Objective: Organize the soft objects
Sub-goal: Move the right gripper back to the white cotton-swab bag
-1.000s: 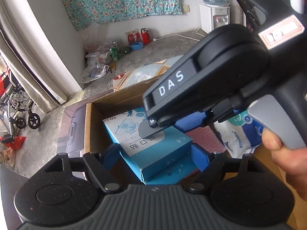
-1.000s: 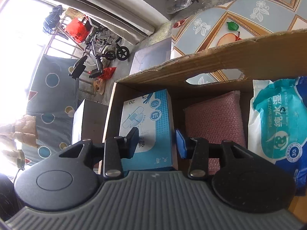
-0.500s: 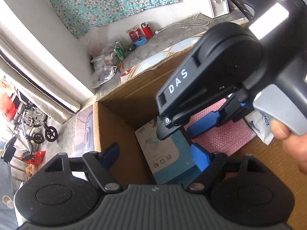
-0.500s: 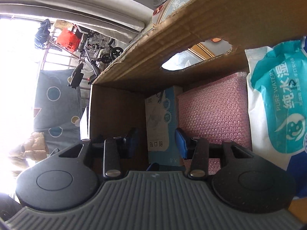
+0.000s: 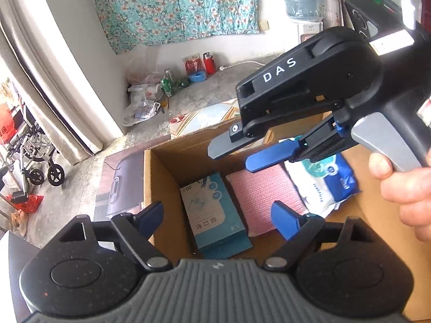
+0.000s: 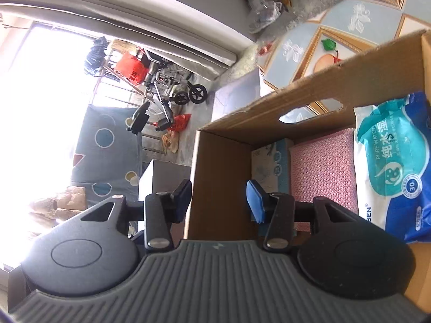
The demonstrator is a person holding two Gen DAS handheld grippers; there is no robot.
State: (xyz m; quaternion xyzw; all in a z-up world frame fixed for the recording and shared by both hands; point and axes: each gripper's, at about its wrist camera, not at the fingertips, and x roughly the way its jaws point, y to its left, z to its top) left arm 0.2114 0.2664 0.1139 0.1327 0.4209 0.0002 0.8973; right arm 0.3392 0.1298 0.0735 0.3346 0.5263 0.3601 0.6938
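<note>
Concrete flooring is running back to a white wall where a floral cloth (image 5: 175, 8) is hanging, and a wheelchair (image 5: 32, 158) is standing by the curtain at the left.

1. Container. A cardboard box (image 5: 161, 177) is sitting open-topped in the foreground of both views, with a hand-hole cut in its far wall.

2. Contents, ordered by size. A blue-and-white wipes pack (image 6: 393, 161) is lying at the right end of the box. A pink pad (image 5: 256, 196) is lying just beside it, in the middle. A light-blue mask box (image 5: 212, 210) is lying next to the pad, nearest the left wall of the box. All three are resting flat on the box floor, side by side.

3. Grippers. The left gripper (image 5: 215, 215) is hovering above the mask box, its jaws opening wide with nothing between them. The right gripper (image 5: 237, 153), held by a hand (image 5: 404, 185), is hanging over the far side of the box; its jaws are opening and are likewise holding nothing.

4. Step in hand. Judging by the packed row and the two unloaded grippers, a placement appears complete and both tools are clearing the box.

5. Next move. Locating any remaining soft item outside the box is likely required; none is showing in either view. Free floor space is remaining only along the left and near walls.
</note>
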